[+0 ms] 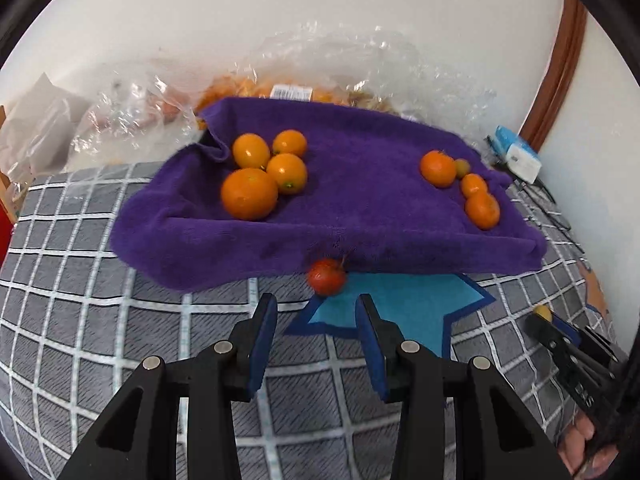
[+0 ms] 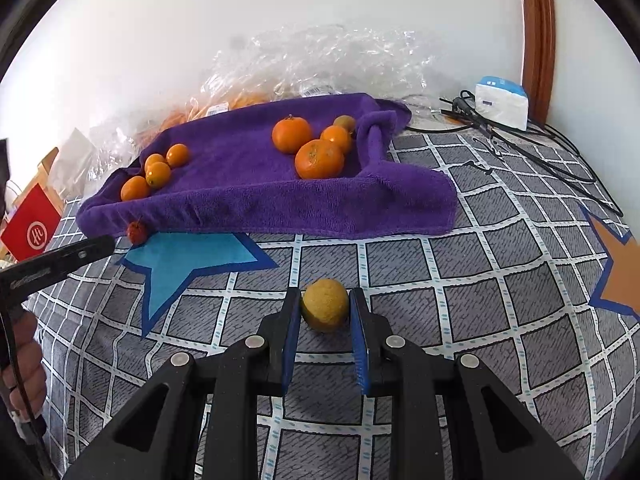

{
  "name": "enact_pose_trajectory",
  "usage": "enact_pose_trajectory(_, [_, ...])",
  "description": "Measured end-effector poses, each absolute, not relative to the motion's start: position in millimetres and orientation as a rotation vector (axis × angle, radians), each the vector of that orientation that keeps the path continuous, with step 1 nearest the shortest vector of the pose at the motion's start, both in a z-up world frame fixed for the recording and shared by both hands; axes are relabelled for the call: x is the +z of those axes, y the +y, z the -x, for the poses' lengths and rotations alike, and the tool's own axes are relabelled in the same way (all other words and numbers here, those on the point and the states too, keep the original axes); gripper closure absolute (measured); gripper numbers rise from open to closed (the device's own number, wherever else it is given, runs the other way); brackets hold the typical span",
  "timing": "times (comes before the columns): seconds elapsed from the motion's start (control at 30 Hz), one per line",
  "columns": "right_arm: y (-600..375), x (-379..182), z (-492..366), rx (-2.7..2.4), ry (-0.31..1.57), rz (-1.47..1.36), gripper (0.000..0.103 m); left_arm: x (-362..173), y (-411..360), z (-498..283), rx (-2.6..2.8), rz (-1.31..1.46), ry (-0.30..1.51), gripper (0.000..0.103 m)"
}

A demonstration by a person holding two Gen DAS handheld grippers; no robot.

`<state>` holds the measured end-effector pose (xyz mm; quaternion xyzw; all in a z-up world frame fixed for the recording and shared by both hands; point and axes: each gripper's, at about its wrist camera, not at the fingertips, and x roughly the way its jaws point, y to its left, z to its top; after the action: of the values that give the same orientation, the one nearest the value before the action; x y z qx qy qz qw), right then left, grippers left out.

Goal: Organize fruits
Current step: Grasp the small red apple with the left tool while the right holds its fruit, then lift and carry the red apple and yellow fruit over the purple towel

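A purple towel (image 1: pixel 360 216) (image 2: pixel 256 204) lies on the checked bed cover. It holds one cluster of oranges (image 1: pixel 250 194) (image 2: pixel 158 174) on its left and another cluster (image 1: pixel 438 168) (image 2: pixel 319 159) on its right. A small red fruit (image 1: pixel 326 276) (image 2: pixel 137 232) rests against the towel's front edge, just ahead of my left gripper (image 1: pixel 316 300), whose jaws stand apart with nothing between them. My right gripper (image 2: pixel 325 300) is shut on a yellow fruit (image 2: pixel 325 304) low over the cover. Its tip and the fruit also show in the left wrist view (image 1: pixel 543 312).
Crumpled clear plastic bags (image 1: pixel 132 120) (image 2: pixel 320 60) with more fruit sit behind the towel against the white wall. A tissue pack (image 2: pixel 502 106) and black cables (image 2: pixel 520 140) lie at the back right. A red box (image 2: pixel 32 228) stands at the left. A blue star (image 2: pixel 188 260) is printed on the cover.
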<state>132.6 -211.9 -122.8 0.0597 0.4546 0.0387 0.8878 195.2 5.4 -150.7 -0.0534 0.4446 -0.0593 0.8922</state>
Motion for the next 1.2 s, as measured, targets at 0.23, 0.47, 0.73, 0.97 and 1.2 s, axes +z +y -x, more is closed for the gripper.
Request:
enact_pose_trajectory(0.23, [-212, -125, -135, 0.096, 0.958, -0.117, 0.079, -156, -7, -210, -0.129, 0.103, 0.918, 0.067])
enact_pose_trajectory(0.47, [-211, -126, -135, 0.113, 0.963, -0.114, 0.079, -167, -7, -215, -0.097, 0.103, 0.894, 0.08])
enact_pose_trajectory(0.73, [-208, -125, -133, 0.149, 0.951, -0.107, 0.079, -165, 7, -208, -0.16, 0.196, 0.871, 0.08])
enact_pose_trajectory(0.97, [-216, -123, -131, 0.148, 0.928, -0.155, 0.079, -153, 10, -194, -0.179, 0.223, 0.79, 0.08])
enact_pose_trajectory(1.2, [-217, -122, -130, 0.143, 0.917, -0.166, 0.079, -137, 20, -183, -0.168, 0.239, 0.692, 0.08])
